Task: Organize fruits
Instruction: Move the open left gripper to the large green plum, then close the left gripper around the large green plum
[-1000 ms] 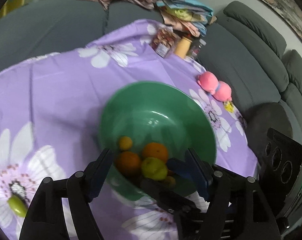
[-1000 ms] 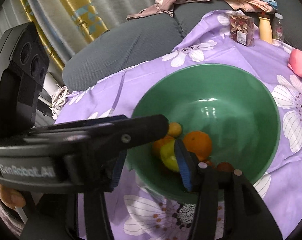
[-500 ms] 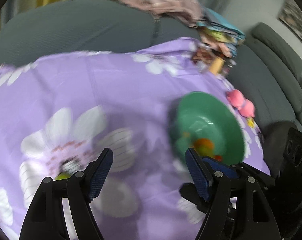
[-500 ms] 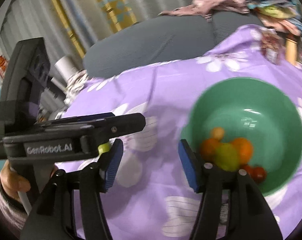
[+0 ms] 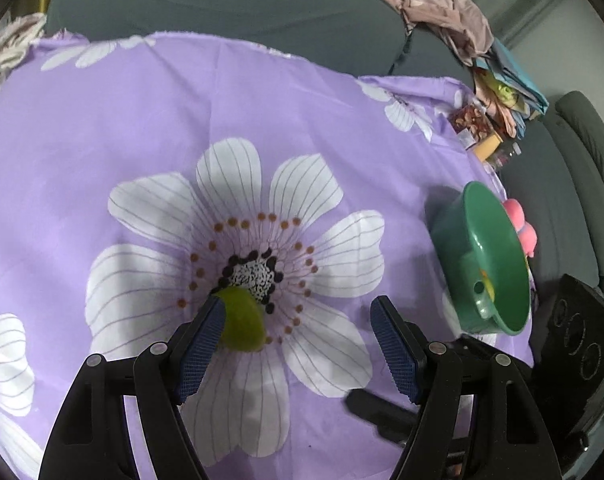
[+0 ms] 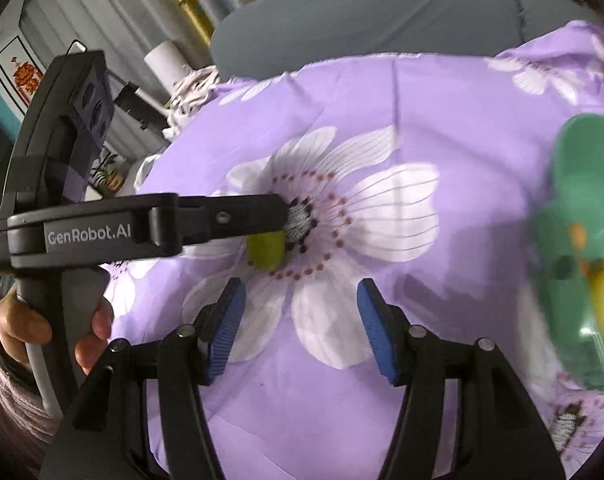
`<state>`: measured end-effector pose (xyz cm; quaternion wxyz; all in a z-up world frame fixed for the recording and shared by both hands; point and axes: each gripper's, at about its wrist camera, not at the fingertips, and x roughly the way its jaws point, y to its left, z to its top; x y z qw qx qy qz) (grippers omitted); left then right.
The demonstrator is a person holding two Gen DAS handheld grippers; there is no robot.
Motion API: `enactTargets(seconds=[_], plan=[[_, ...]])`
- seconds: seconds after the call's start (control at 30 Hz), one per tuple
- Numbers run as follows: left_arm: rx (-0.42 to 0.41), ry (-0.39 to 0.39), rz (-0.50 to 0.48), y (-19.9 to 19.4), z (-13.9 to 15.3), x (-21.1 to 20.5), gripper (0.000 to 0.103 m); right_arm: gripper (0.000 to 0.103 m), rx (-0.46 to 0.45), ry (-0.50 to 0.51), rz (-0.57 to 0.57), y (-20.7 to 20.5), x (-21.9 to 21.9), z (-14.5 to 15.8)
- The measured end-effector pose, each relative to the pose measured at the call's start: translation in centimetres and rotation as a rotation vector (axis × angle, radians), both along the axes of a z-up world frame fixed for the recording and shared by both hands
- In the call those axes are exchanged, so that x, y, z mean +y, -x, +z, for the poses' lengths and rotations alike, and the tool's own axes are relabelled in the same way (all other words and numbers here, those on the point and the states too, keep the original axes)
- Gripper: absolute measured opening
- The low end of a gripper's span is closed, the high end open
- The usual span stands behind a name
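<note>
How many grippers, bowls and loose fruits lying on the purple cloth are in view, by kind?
Grippers: 2 (left gripper, right gripper)
Green bowl: 1
Loose green fruit: 1
Total: 4

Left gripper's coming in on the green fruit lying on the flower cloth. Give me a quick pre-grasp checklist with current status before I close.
1. Left gripper open: ok.
2. Green fruit centred between the fingers: not ok, it sits against the left-hand pad.
3. Fruit resting alone on the purple cloth: ok.
4. Right gripper empty and short of the fruit: ok.
5. Green bowl upright with room: ok, several fruits inside.
6. Fruit firmness: cannot tell.
</note>
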<state>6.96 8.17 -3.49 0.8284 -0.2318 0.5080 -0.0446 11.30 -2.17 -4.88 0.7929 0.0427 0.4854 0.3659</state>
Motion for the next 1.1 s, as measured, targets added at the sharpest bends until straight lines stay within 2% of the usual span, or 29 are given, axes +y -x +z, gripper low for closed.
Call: enactTargets(seconds=[0.3, 0.5, 0.57, 0.7, 0.8, 0.87, 0.93, 1.03, 1.1], plan=[[0.039, 0.002, 0.012, -0.8, -1.3, 0.7, 0.075, 0.057, 0.075, -0.026, 0.051, -1.5, 4.2, -2.5], [0.076, -0.003, 0.017, -0.7, -2.3, 1.3, 0.074, 0.047, 0.091, -0.021, 0.057, -2.2, 5.7, -3.7], [0.078, -0.012, 0.027, -0.6, -2.5, 1.6, 0.062, 0.044, 0.101, -0.022, 0.055, -2.5, 6.0, -4.0], [0.107, 0.002, 0.03, -0.8, -3.4, 1.9, 0.059, 0.043, 0.093, -0.029, 0.062, -2.6, 6.3, -3.9], [0.105, -0.019, 0.031, -0.7, -3.5, 1.9, 0.056, 0.042, 0.089, -0.031, 0.077, -2.6, 7.1, -4.0], [0.105, -0.028, 0.037, -0.8, -3.5, 2.0, 0.047, 0.036, 0.081, -0.026, 0.09, -2.6, 7.4, -4.0], [0.1, -0.033, 0.035, -0.8, -3.6, 2.1, 0.045, 0.036, 0.072, -0.015, 0.095, -2.6, 7.7, -4.0], [0.093, -0.043, 0.038, -0.7, -3.5, 2.2, 0.035, 0.036, 0.057, -0.001, 0.093, -2.5, 7.9, -3.9], [0.088, -0.026, 0.032, -0.5, -3.3, 2.1, 0.035, 0.035, 0.043, 0.011, 0.092, -2.3, 7.5, -3.6]])
